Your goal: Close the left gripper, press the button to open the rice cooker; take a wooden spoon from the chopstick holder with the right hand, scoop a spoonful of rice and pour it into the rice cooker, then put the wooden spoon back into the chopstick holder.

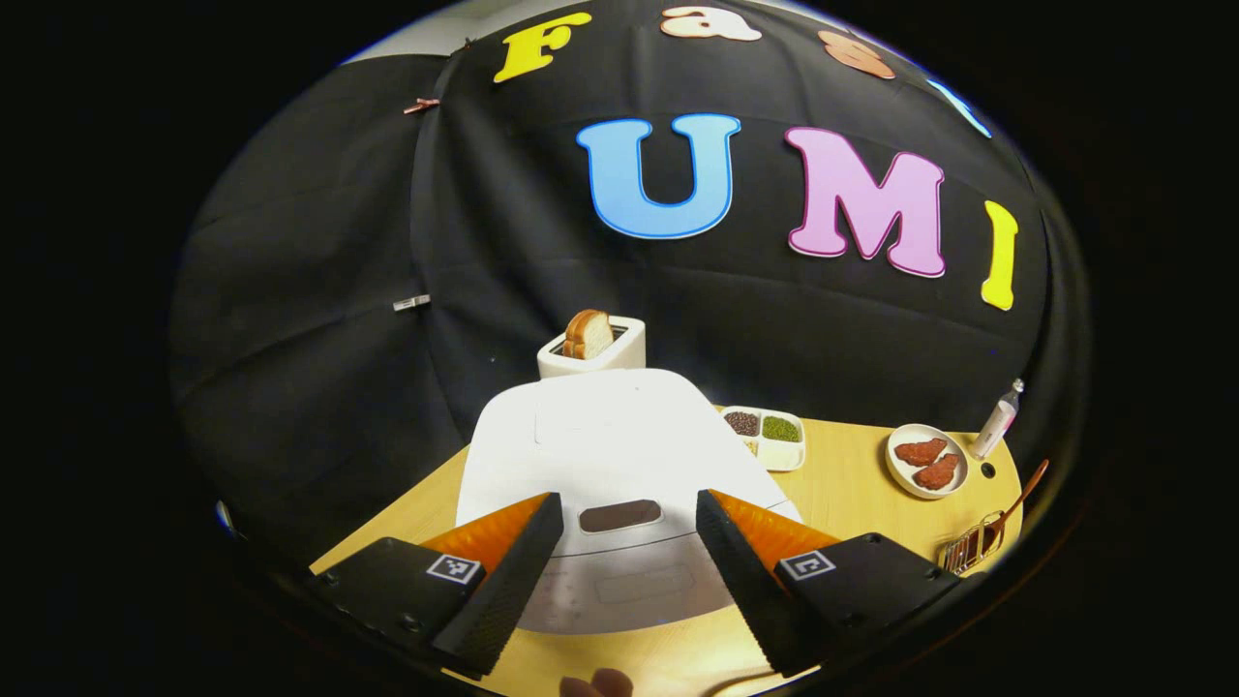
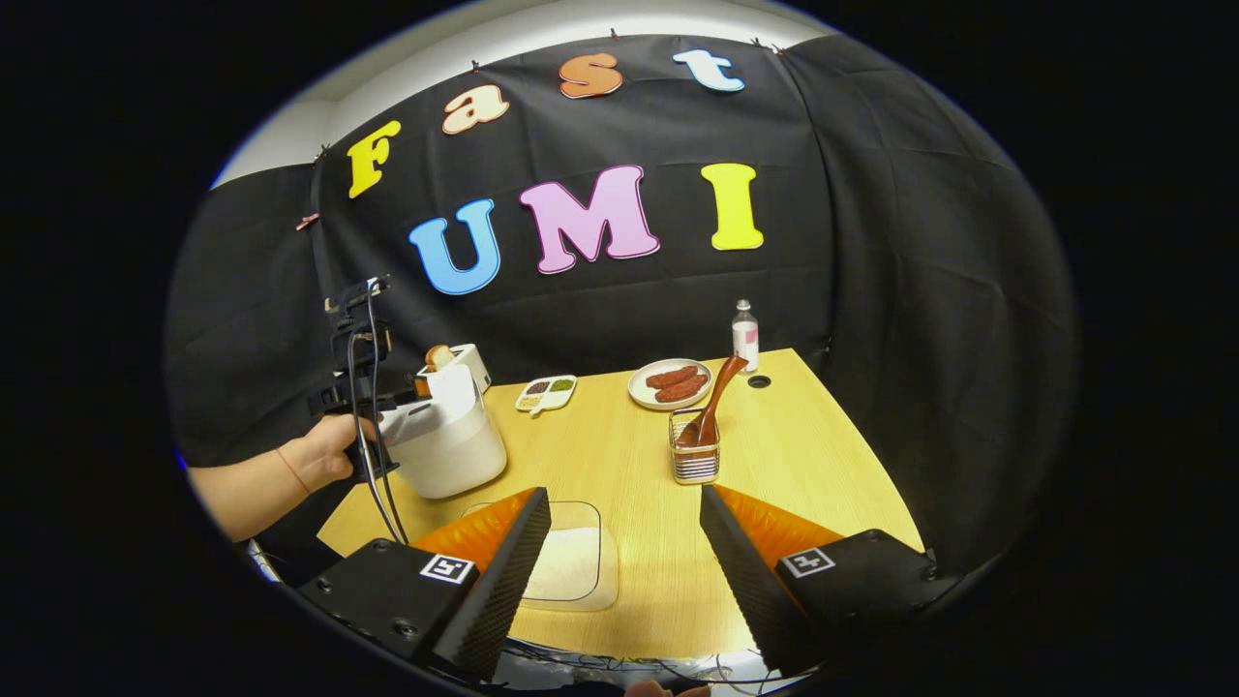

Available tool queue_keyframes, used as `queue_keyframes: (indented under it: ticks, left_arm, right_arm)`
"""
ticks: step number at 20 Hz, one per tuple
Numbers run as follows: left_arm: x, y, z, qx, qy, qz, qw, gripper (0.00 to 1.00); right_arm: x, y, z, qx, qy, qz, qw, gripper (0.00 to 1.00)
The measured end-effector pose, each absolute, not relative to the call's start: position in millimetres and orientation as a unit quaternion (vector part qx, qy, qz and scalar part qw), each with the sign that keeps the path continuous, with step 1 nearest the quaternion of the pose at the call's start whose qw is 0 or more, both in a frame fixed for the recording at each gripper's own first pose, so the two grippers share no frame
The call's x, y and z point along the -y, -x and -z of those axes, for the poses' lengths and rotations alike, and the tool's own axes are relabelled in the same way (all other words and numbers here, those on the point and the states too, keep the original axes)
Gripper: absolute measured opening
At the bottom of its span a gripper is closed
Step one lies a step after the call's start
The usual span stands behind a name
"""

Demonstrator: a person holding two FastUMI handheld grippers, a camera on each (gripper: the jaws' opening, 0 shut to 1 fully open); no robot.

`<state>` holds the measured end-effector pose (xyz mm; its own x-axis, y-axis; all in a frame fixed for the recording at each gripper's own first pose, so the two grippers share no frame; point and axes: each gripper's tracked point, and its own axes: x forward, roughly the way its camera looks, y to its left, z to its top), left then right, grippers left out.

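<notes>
The white rice cooker (image 1: 610,455) stands with its lid down right in front of my left gripper (image 1: 629,513), whose fingers are open and spread to either side of the dark oval button (image 1: 619,515). In the right gripper view the cooker (image 2: 447,440) sits at the table's left, and a hand (image 2: 324,455) holds the left gripper just beside it. My right gripper (image 2: 624,528) is open and holds nothing above the table's near edge. A wooden spoon (image 2: 714,402) leans in the wire chopstick holder (image 2: 694,450) ahead of it. A clear tray of rice (image 2: 571,561) lies near its left finger.
A toaster with a slice of bread (image 1: 592,347) stands behind the cooker. A divided dish of grains (image 2: 547,392), a plate of meat pieces (image 2: 670,383) and a small bottle (image 2: 744,335) sit at the back of the wooden table (image 2: 823,465). Cables hang below the left gripper.
</notes>
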<state>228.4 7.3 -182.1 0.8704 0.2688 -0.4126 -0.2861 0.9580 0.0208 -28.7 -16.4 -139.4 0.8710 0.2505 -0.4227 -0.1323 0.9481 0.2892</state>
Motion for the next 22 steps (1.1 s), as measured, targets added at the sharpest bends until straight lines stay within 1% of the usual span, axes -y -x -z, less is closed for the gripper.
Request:
queue_keyframes:
  ticks: [5, 13, 16, 18, 22]
  left_arm:
    - [12, -180, 133, -0.147, 0.014, -0.105, 0.983, 0.96]
    - [42, -74, 51, -0.053, 0.033, -0.048, 0.997, 0.95]
    - [48, -40, 37, -0.032, 0.037, -0.037, 0.998, 0.96]
    - [46, -20, 33, -0.027, 0.031, -0.041, 0.998, 0.96]
    - [51, 10, 28, -0.021, 0.031, -0.046, 0.998, 0.95]
  right_arm:
    - [7, 12, 125, -0.213, -0.118, -0.112, 0.964, 0.99]
    - [0, -26, 84, -0.145, -0.073, -0.136, 0.977, 0.98]
    - [3, -39, 70, -0.119, -0.061, -0.132, 0.982, 0.99]
    - [4, -47, 61, -0.104, -0.06, -0.127, 0.985, 0.98]
    - [7, -58, 60, -0.1, -0.053, -0.128, 0.985, 0.99]
